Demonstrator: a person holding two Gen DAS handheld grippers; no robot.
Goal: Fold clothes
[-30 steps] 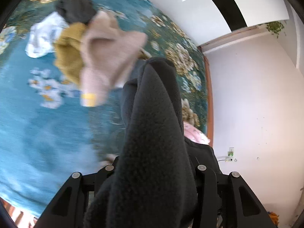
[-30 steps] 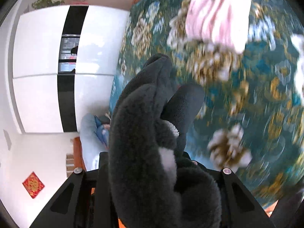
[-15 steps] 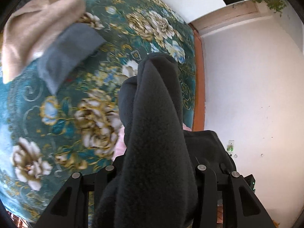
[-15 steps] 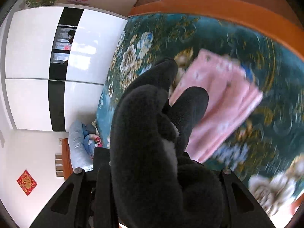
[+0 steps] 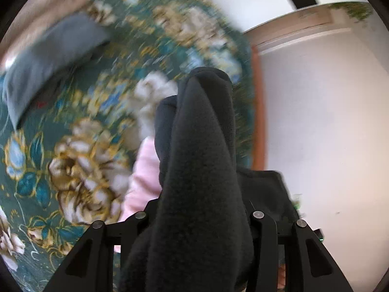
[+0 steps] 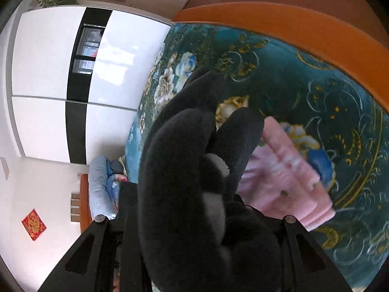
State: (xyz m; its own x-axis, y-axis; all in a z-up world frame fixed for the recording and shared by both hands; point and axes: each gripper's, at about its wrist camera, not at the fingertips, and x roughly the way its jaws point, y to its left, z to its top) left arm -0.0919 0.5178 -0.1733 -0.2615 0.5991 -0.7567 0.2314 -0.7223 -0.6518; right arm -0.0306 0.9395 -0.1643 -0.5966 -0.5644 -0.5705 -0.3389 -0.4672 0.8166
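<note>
Black fleece (image 5: 199, 170) hides both grippers' fingertips

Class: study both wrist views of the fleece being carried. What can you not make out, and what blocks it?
- Left hand-held gripper fingers: buried under the black fleece garment, left wrist view.
- Right hand-held gripper fingers: same fleece, right view.
- Pink garment: partly hidden by fleece.
- Grey garment: motion-blurred.
</note>
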